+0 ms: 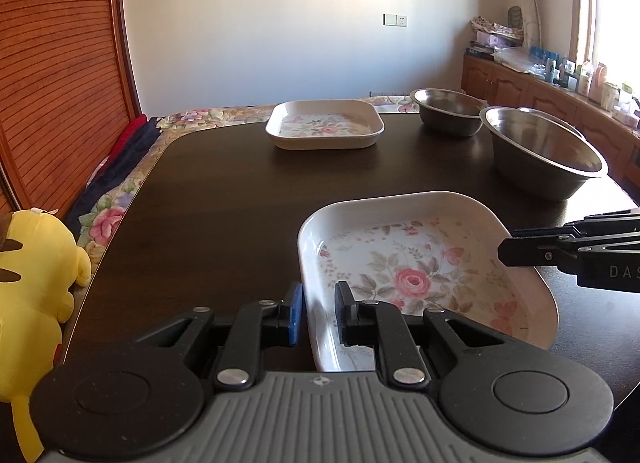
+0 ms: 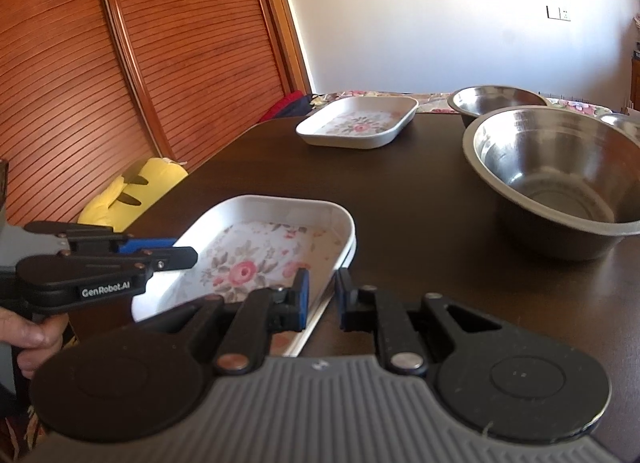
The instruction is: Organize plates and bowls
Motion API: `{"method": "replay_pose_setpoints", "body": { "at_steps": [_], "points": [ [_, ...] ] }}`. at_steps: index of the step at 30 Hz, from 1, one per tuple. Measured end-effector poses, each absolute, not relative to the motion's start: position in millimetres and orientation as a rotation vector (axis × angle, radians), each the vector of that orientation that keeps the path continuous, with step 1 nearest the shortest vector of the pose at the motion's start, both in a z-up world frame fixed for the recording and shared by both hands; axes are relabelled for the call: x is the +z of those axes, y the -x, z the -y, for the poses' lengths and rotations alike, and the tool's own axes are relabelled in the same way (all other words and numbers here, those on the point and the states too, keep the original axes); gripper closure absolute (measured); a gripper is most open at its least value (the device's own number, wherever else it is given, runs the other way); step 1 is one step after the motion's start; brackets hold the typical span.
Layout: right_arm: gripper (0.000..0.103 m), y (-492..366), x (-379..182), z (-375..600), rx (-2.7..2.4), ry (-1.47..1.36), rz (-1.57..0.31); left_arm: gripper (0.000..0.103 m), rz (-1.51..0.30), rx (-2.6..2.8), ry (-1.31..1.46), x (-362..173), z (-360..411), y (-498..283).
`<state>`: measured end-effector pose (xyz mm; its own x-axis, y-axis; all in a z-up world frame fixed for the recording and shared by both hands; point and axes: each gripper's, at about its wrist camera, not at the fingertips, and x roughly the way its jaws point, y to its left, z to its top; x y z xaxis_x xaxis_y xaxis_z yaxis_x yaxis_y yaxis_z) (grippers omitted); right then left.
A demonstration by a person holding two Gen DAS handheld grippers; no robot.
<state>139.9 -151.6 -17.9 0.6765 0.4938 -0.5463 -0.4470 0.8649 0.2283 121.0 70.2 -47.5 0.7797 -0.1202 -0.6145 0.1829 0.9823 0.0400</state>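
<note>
A white square plate with a rose pattern (image 1: 408,263) (image 2: 256,255) lies at the near side of the dark table (image 1: 220,203). My left gripper (image 1: 319,313) (image 2: 188,253) straddles its left rim, jaws narrowed onto the wall. On the opposite rim sits my right gripper (image 2: 322,299) (image 1: 506,251), closed the same way. A matching plate (image 1: 324,125) (image 2: 360,123) stands at the far edge. A large steel bowl (image 1: 548,151) (image 2: 560,175) is to the right, with a smaller steel bowl (image 1: 448,105) (image 2: 496,97) behind it.
A yellow plush toy (image 1: 36,263) (image 2: 132,191) lies off the table's left edge, by a slatted wooden door (image 1: 60,83). A hand (image 2: 32,339) holds the left gripper's handle. A cluttered wooden cabinet (image 1: 560,91) runs along the right wall.
</note>
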Motion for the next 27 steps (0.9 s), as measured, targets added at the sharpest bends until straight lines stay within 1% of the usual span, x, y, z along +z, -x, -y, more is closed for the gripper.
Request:
{"method": "replay_pose_setpoints", "body": {
  "at_steps": [5, 10, 12, 13, 15, 16, 18, 19, 21, 24, 27],
  "points": [
    [0.087, -137.6, -13.8, 150.7, 0.528, -0.067, -0.619, 0.086, -0.650, -0.168, -0.094, -45.3, -71.4, -120.3],
    [0.087, -135.0, -5.1, 151.7, 0.523, -0.058, -0.585, 0.077, -0.639, -0.173, -0.087, -40.2, -72.8, -120.0],
    [0.087, -134.7, -2.4, 152.8, 0.525, -0.061, -0.577, 0.064, -0.632, -0.171, -0.088, -37.4, -73.0, -120.0],
    [0.087, -134.8, -1.0, 153.3, 0.525, -0.064, -0.573, 0.060, -0.628, -0.170, -0.088, -35.3, -73.2, -120.4],
    [0.086, -135.0, 1.4, 154.2, 0.526, -0.067, -0.566, 0.047, -0.621, -0.170, -0.087, -31.9, -73.3, -120.8],
    [0.087, -135.1, 2.0, 154.2, 0.527, -0.069, -0.563, 0.043, -0.618, -0.167, -0.090, -30.2, -72.9, -121.4],
    [0.086, -136.2, 3.4, 154.7, 0.530, -0.076, -0.560, 0.027, -0.610, -0.159, -0.100, -27.4, -71.9, -122.4],
    [0.086, -136.6, 3.8, 154.8, 0.532, -0.078, -0.557, 0.023, -0.603, -0.154, -0.103, -26.0, -71.3, -122.9],
    [0.086, -137.5, 4.1, 155.5, 0.537, -0.082, -0.555, 0.011, -0.592, -0.147, -0.106, -23.6, -70.9, -124.3],
    [0.086, -139.6, 3.9, 155.6, 0.540, -0.080, -0.552, 0.003, -0.589, -0.136, -0.113, -21.6, -70.4, -127.8],
    [0.086, -141.2, 3.0, 155.0, 0.541, -0.076, -0.551, 0.000, -0.589, -0.134, -0.115, -20.7, -71.1, -130.0]
  ]
}}
